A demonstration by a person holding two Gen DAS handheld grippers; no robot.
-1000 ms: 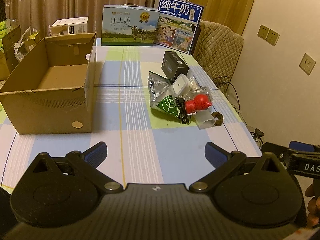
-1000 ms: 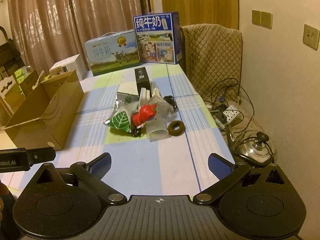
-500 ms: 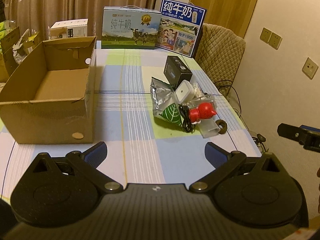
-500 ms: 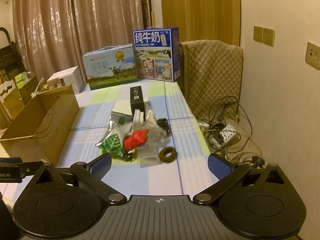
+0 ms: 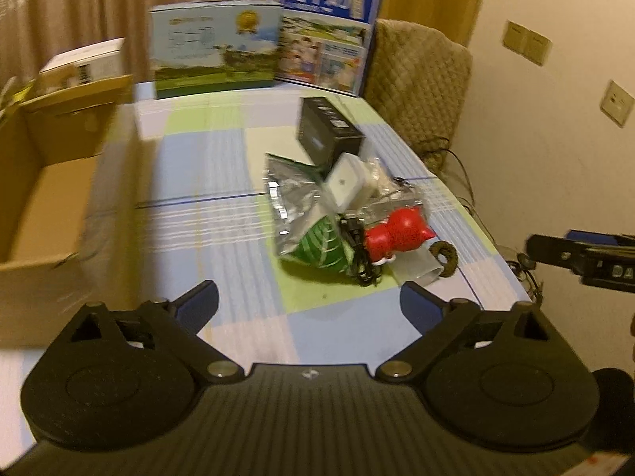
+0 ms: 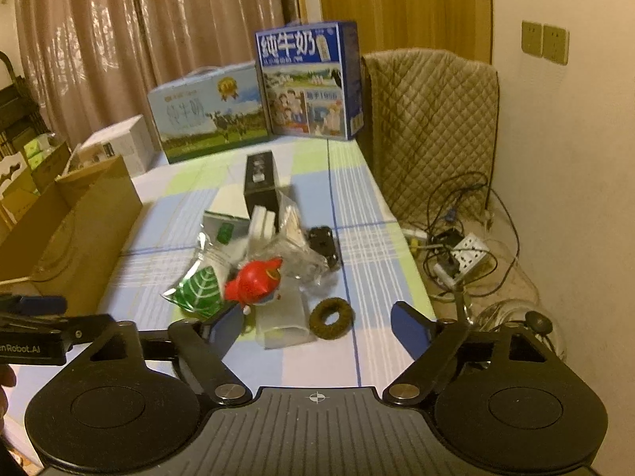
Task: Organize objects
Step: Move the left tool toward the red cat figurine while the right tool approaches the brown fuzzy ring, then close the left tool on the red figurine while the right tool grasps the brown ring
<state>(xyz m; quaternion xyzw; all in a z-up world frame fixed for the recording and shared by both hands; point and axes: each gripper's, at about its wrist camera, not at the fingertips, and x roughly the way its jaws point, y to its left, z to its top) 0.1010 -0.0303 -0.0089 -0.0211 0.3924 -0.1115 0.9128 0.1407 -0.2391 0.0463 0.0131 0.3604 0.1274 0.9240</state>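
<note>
Red toy (image 6: 256, 279) nearer; right gripper (image 6: 316, 327) advanced, fingers apart.

A: Far side? Pinkish-brown curtains (image 6: 119, 39) hang full height; right of them, a wooden door (image 6: 401, 8).

B: Right side? A cream wall (image 6: 575, 158) with paired switches (image 6: 544, 42); against it, a chair under a quilted cover (image 6: 432, 127).

A: Floor? A power strip (image 6: 468, 248) among tangled cables (image 6: 456, 214).

B: Tabletop (image 6: 373, 238)? Checked cloth in blue, green and white. Warm, dim light.
</note>
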